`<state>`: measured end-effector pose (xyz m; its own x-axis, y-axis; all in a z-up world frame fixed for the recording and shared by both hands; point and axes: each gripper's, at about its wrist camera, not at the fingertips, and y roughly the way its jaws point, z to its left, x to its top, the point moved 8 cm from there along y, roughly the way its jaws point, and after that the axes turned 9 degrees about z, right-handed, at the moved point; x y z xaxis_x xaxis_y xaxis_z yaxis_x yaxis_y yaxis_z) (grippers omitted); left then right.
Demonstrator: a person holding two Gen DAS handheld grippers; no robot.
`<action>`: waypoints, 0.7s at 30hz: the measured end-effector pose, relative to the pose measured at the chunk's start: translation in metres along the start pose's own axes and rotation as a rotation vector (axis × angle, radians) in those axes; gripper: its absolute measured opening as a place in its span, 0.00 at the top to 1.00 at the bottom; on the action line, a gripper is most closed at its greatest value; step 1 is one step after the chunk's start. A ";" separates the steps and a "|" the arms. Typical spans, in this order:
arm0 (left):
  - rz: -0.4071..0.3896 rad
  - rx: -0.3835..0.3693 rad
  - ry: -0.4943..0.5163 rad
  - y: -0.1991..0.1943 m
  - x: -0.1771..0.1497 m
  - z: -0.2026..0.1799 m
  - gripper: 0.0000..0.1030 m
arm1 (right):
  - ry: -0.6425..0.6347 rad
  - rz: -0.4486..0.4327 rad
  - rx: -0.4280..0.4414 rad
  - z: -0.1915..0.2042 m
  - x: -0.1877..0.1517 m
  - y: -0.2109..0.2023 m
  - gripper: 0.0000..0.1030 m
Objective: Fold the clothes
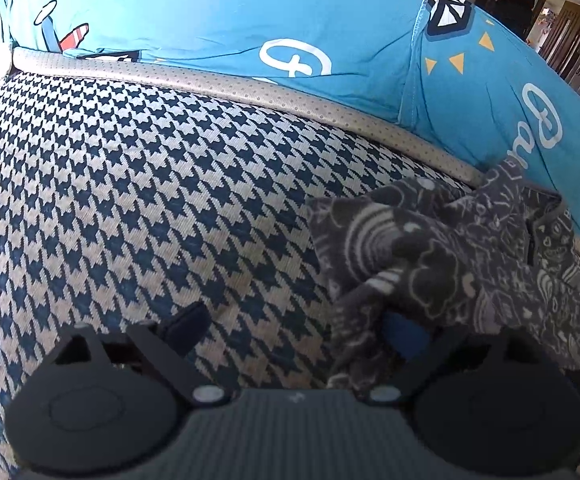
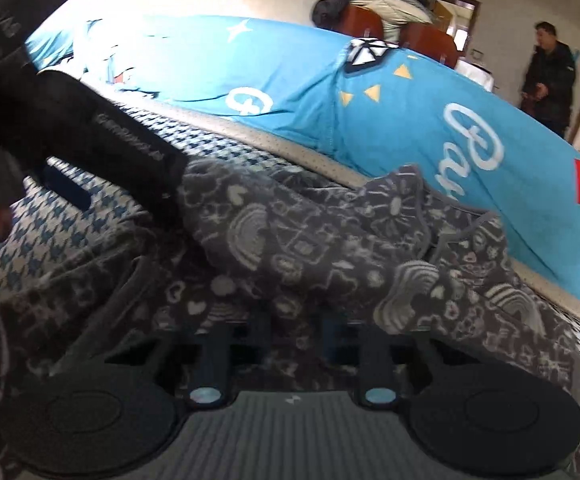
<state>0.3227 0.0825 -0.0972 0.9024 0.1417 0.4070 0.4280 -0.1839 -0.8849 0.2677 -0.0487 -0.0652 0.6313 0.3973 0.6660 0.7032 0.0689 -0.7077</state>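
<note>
A dark grey garment [image 1: 449, 248] with a white doodle print lies bunched on a blue-and-white houndstooth cover [image 1: 130, 180]. My left gripper [image 1: 295, 328] is open wide, and a fold of the garment drapes over its right finger, whose blue pad [image 1: 403, 338] shows beneath the cloth. In the right wrist view the garment [image 2: 290, 240] fills the middle. My right gripper [image 2: 297, 330] has its fingers close together with cloth bunched between and over them, hiding the tips. The left gripper's blue pad [image 2: 66, 190] and black body appear at the upper left.
A beige perforated trim [image 1: 250, 92] edges the houndstooth cover [image 2: 42, 232]. Beyond it lies a bright blue printed cloth [image 1: 250, 12] [image 2: 290, 80]. Brown chairs heaped with clothes [image 2: 373, 12] stand behind, and a person in dark clothes [image 2: 549, 76] stands at the back right by a doorway.
</note>
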 end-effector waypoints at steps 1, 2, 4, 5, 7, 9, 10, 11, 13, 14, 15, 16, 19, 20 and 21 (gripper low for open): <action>0.000 -0.004 -0.003 -0.001 0.000 0.000 0.06 | 0.002 -0.008 0.007 -0.002 0.002 -0.005 0.88; 0.000 -0.013 -0.005 -0.002 0.001 0.000 0.06 | 0.004 -0.016 0.013 -0.004 0.003 -0.011 0.88; 0.001 -0.036 -0.009 -0.006 0.001 -0.001 0.06 | 0.008 -0.032 0.027 -0.007 0.006 -0.021 0.89; -0.002 -0.050 -0.010 -0.008 0.002 -0.002 0.06 | 0.010 -0.040 0.033 -0.009 0.008 -0.027 0.89; -0.016 -0.076 -0.011 -0.015 0.003 -0.004 0.07 | 0.006 -0.060 0.044 -0.012 0.010 -0.040 0.89; -0.037 -0.087 -0.015 -0.023 0.004 -0.004 0.07 | 0.000 -0.073 0.051 -0.014 0.011 -0.053 0.89; -0.048 -0.088 -0.019 -0.026 0.005 -0.003 0.07 | -0.004 -0.077 0.054 -0.015 0.011 -0.059 0.89; -0.057 -0.089 -0.025 -0.029 0.007 -0.002 0.07 | -0.007 -0.080 0.057 -0.017 0.011 -0.064 0.89; -0.066 -0.084 -0.035 -0.032 0.008 0.003 0.07 | -0.018 -0.084 0.070 -0.018 0.008 -0.074 0.89; -0.068 -0.077 -0.035 -0.032 0.009 0.004 0.07 | -0.024 -0.085 0.078 -0.019 0.007 -0.078 0.90; -0.071 -0.067 -0.034 -0.032 0.009 0.006 0.07 | -0.029 -0.087 0.085 -0.020 0.005 -0.083 0.89; -0.074 -0.056 -0.029 -0.032 0.009 0.007 0.07 | -0.043 -0.081 0.100 -0.019 0.003 -0.085 0.89; -0.076 -0.042 -0.008 -0.031 0.008 0.004 0.07 | -0.098 -0.050 0.157 -0.010 -0.009 -0.088 0.89; -0.075 -0.041 -0.001 -0.030 0.007 0.002 0.07 | -0.116 -0.040 0.176 -0.007 -0.013 -0.089 0.89; -0.072 -0.039 0.004 -0.029 0.006 0.001 0.07 | -0.134 -0.030 0.195 -0.004 -0.017 -0.090 0.89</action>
<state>0.3155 0.0894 -0.0696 0.8695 0.1521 0.4699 0.4930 -0.2112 -0.8440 0.1953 -0.0652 -0.0117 0.5527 0.5098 0.6593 0.6361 0.2532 -0.7289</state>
